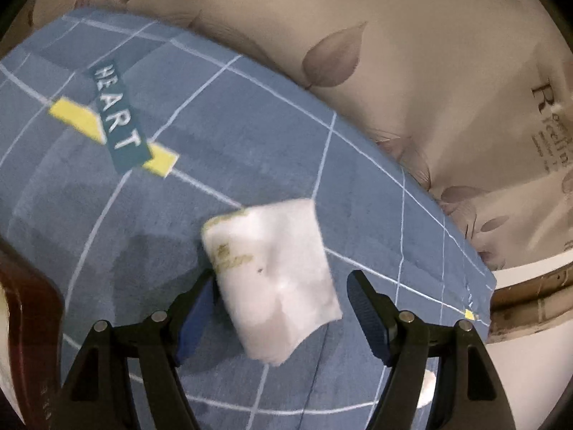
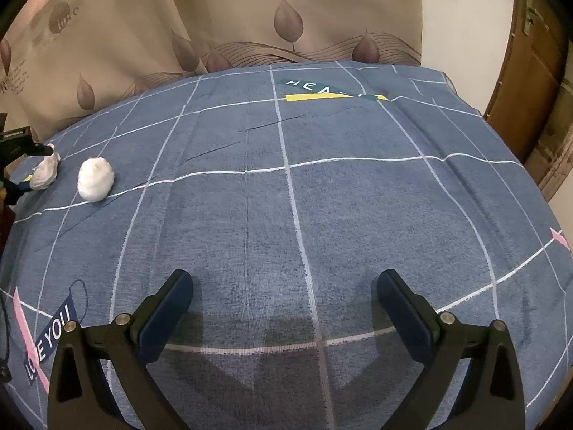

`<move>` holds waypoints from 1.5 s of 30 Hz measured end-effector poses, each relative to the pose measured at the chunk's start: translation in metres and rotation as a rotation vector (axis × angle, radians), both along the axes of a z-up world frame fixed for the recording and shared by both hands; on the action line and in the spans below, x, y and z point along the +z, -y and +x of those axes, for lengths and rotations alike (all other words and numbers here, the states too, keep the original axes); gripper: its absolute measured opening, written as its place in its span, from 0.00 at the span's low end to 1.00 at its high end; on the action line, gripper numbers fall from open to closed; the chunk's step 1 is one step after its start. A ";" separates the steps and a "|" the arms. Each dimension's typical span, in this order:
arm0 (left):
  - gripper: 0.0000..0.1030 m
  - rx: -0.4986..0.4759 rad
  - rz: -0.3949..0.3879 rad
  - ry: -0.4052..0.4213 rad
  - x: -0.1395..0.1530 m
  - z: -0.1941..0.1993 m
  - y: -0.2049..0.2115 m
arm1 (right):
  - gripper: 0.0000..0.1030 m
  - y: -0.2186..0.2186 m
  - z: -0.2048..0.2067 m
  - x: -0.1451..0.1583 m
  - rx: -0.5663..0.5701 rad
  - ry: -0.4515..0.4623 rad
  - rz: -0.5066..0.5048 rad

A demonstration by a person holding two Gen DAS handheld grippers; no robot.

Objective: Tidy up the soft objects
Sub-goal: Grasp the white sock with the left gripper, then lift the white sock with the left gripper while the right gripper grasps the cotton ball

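The folded white cloth (image 1: pixel 274 279) sits between the two fingers of my left tongs (image 1: pixel 283 308). It has some gold writing near one edge, too blurry to read. The left finger's blue pad (image 1: pixel 195 319) looks to touch the cloth's side. The other pad (image 1: pixel 369 317) is apart from it, so these tongs are spread wide and not squeezing. The cloth lies on the blue bed sheet (image 1: pixel 250 150), which has thin white lines in squares. Ahead of my left tongs and to the left is a dark label that says HEART (image 1: pixel 120 118), with yellow strips beside it.

My right tongs (image 2: pixel 284 308) are spread wide too, with nothing between the fingers, only the sheet. Far ahead and to the left of them lies a rolled white bundle (image 2: pixel 96 179). Just left of that is another white soft thing (image 2: pixel 44 173), right by the tip of my other tongs. A LOVE YOU label (image 2: pixel 52 340) is near my right tongs, on the left. Past the bed hangs a beige curtain (image 2: pixel 232 18) with leaf shapes. A brown wooden door (image 2: pixel 533 107) is off to the right.
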State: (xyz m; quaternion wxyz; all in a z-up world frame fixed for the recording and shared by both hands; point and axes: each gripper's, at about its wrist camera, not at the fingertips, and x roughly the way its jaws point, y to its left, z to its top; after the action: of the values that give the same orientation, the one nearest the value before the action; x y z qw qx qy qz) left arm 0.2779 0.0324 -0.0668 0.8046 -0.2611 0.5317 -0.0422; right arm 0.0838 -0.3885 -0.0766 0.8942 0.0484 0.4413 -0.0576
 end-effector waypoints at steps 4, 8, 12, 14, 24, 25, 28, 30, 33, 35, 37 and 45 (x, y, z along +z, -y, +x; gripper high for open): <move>0.15 -0.104 0.150 0.035 0.004 -0.002 0.021 | 0.99 0.001 0.001 0.000 -0.006 -0.003 0.003; 0.15 -0.111 0.144 0.088 0.013 -0.026 0.024 | 0.99 0.002 0.002 0.000 -0.010 -0.002 0.008; 0.15 -0.160 0.119 0.138 0.024 -0.075 0.036 | 0.99 0.003 0.002 0.000 -0.010 -0.002 0.008; 0.15 -0.172 0.093 0.176 0.033 -0.104 0.041 | 0.99 0.003 0.002 0.000 -0.009 -0.002 0.009; 0.16 -0.203 0.149 0.209 0.046 -0.250 0.043 | 0.99 0.003 0.004 -0.001 -0.010 -0.008 0.001; 0.16 -0.214 0.172 0.196 0.043 -0.259 0.042 | 0.99 0.003 0.004 -0.001 -0.010 -0.009 -0.001; 0.16 -0.211 0.212 0.182 0.033 -0.276 0.034 | 0.99 0.000 0.006 -0.002 -0.008 -0.022 -0.018; 0.16 -0.217 0.244 0.199 0.030 -0.284 0.033 | 0.99 -0.002 0.007 -0.003 -0.004 -0.035 -0.033; 0.17 -0.227 0.285 0.240 0.030 -0.291 0.032 | 0.99 -0.001 0.008 -0.003 0.000 -0.045 -0.031; 0.17 -0.239 0.304 0.265 0.029 -0.295 0.033 | 0.99 -0.001 0.009 -0.003 0.008 -0.058 -0.031; 0.17 -0.237 0.303 0.272 0.026 -0.297 0.035 | 1.00 0.000 0.009 -0.003 0.015 -0.066 -0.026; 0.18 -0.223 0.255 0.282 0.018 -0.299 0.025 | 0.94 -0.046 -0.003 0.037 0.149 0.078 0.058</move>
State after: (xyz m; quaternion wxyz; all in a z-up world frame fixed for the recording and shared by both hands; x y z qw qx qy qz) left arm -0.0213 0.0070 -0.0486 0.8878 -0.0884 0.4406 -0.0992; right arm 0.0809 -0.3424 -0.0393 0.9107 0.0435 0.4101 0.0236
